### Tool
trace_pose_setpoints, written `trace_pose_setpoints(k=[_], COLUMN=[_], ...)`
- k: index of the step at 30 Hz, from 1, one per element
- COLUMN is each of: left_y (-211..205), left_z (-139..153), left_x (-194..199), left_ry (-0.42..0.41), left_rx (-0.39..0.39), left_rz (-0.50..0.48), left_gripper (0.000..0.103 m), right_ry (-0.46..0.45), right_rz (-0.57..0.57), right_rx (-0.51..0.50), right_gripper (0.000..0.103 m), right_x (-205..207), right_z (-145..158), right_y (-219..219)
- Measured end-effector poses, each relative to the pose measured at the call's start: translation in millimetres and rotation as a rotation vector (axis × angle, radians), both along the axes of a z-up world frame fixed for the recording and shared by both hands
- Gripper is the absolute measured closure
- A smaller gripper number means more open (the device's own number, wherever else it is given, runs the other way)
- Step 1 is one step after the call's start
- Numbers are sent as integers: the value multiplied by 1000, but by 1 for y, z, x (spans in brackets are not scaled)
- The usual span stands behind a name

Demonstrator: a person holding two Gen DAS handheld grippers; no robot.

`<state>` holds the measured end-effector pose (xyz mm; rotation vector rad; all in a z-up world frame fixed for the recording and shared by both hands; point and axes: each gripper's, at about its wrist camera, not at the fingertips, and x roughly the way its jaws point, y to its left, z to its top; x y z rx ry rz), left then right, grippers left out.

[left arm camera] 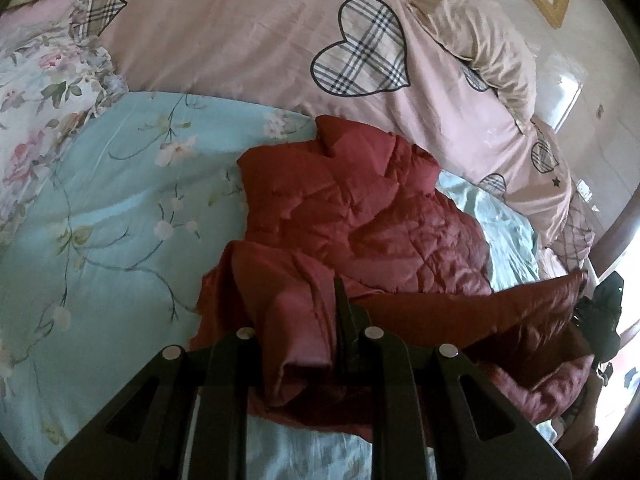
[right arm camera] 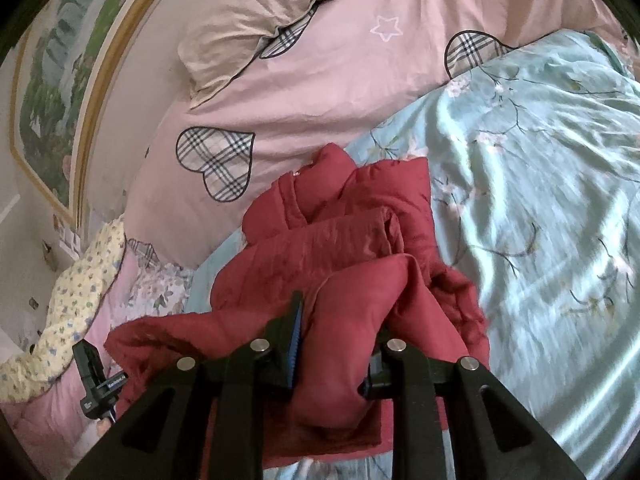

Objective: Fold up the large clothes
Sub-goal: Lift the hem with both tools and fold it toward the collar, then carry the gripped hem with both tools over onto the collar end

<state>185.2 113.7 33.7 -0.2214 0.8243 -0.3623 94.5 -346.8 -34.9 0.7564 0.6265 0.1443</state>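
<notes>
A dark red quilted jacket [left arm camera: 360, 216] lies crumpled on a light blue floral bedsheet [left arm camera: 100, 208]. My left gripper [left arm camera: 300, 340] is shut on a bunched fold of the jacket near its lower edge; one black finger [left arm camera: 344, 320] shows, the other is hidden under cloth. In the right wrist view the same jacket [right arm camera: 340, 232] fills the centre. My right gripper [right arm camera: 340, 344] is shut on a thick fold of it, with the blue-padded finger [right arm camera: 294, 340] on the left side. The left gripper [right arm camera: 94, 380] shows at the lower left of that view, and the right gripper [left arm camera: 604, 320] at the right edge of the left wrist view.
A pink duvet [left arm camera: 248, 32] with plaid hearts lies behind the jacket, with a beige pillow [left arm camera: 488, 52] on it. Floral bedding [left arm camera: 36, 92] lies at the left. A framed picture [right arm camera: 52, 92] hangs on the wall. The blue sheet [right arm camera: 540, 200] spreads to the right.
</notes>
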Motion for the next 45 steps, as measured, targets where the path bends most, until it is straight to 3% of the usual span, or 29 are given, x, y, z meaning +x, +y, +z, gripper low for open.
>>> trace_pose_setpoints(k=[15, 21, 33, 45], left_y=[-21, -32, -42, -55], left_z=[12, -2, -19, -43], left_x=[88, 123, 191, 237], left_ry=[-33, -48, -14, 5], left_rx=[37, 106, 81, 122], left_rz=[72, 117, 153, 205], left_gripper=[82, 81, 80, 76], right_ry=[-25, -7, 15, 39], right_rz=[-92, -129, -197, -233], right_rx=[-26, -69, -106, -119], right_gripper=[77, 74, 74, 74], right_x=[79, 109, 166, 210], right_z=[2, -2, -23, -46], right_y=[-18, -24, -32, -37])
